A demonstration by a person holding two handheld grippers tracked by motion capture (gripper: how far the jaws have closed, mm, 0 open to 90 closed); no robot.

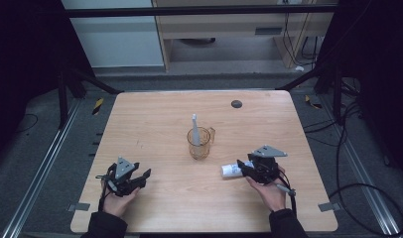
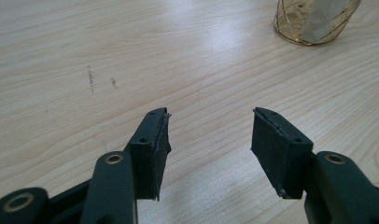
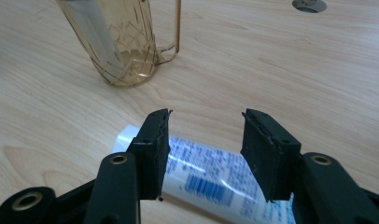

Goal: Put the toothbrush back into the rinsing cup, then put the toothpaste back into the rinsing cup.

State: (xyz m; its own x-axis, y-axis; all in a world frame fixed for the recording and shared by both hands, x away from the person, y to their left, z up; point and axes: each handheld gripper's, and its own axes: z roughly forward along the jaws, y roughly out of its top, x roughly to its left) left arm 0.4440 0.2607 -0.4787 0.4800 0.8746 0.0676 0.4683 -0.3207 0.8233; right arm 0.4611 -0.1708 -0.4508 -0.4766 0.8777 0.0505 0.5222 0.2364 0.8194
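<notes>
An amber see-through cup with a handle stands near the middle of the wooden table, and a slim white object stands upright in it. To its right a white tube with blue print lies flat on the table. My right gripper hovers over the tube's right end. In the right gripper view its jaws stand apart with the tube lying below and between them, untouched by the pads; the cup is beyond. My left gripper is at the front left, open over bare wood.
A dark round grommet sits in the table's far right part. In the left gripper view the cup's base shows at the top right. Black frame posts and cables surround the table.
</notes>
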